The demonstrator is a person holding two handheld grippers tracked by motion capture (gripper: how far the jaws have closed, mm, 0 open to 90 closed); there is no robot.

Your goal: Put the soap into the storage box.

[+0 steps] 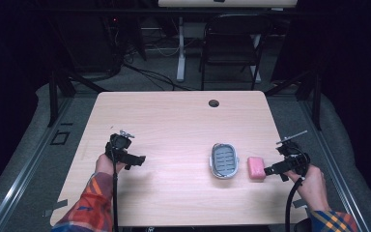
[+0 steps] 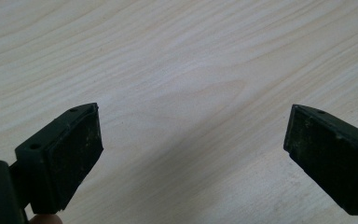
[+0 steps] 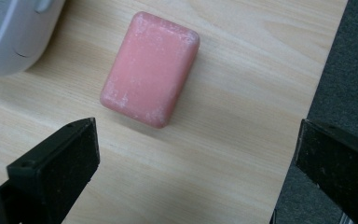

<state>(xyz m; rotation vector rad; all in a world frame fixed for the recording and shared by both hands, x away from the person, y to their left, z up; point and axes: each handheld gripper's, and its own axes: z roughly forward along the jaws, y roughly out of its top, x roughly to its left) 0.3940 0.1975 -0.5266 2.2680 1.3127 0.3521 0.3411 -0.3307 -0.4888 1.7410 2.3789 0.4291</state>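
Pink soap bar (image 3: 150,69) just ahead of right gripper (image 3: 196,163), jaws wide

This looks like a lab or recording studio rather than a home. A bare light-wood table (image 1: 174,121) with a cable hole (image 1: 214,103) stands alone on grey carpet (image 1: 24,159), ringed by dark curtains and black frame struts (image 1: 53,96). Behind it sit a black folding chair (image 1: 231,48), loose cables on the floor (image 1: 149,75) and the white leg of a second desk (image 1: 180,48), with metal rails (image 1: 19,179) running along the table's sides.
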